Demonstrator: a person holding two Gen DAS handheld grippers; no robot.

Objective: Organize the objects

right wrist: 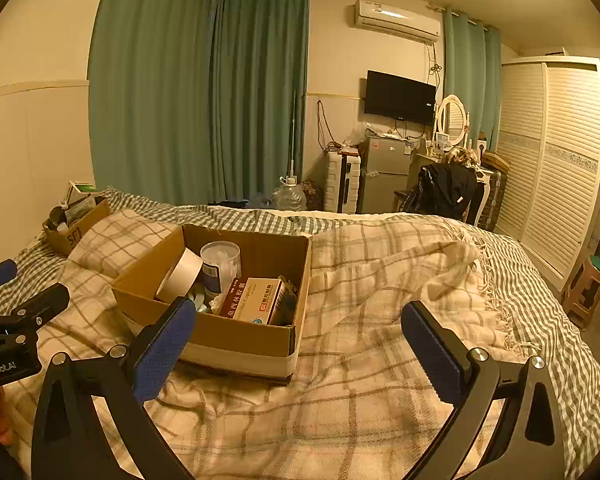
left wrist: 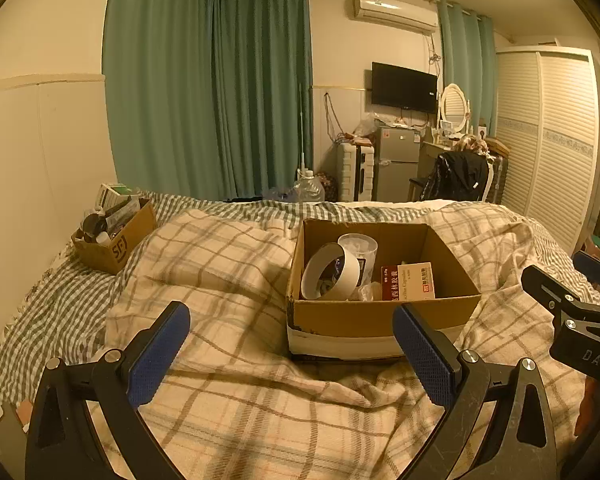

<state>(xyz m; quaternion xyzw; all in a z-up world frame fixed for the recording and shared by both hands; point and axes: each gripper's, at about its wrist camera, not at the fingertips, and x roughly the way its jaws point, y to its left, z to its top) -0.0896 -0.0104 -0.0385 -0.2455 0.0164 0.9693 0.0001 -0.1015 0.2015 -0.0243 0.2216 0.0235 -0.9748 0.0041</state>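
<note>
Two grippers, both spread wide, nothing held. Left gripper (left wrist: pixel 292 344) hangs just short of the cardboard box (left wrist: pixel 380 316), centre-right of frame, box dead ahead. Tape roll (left wrist: pixel 330 272) w/ medicine carton (left wrist: pixel 410 282) inside. Right gripper (right wrist: pixel 300 340) has box upper left. Left looks nearer, imo.

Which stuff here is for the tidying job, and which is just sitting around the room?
For the job:
big cardboard box
tape roll
medicine box
clear plastic jar
small cardboard box

Just lying about:
television
fridge
water jug
black jacket
</note>
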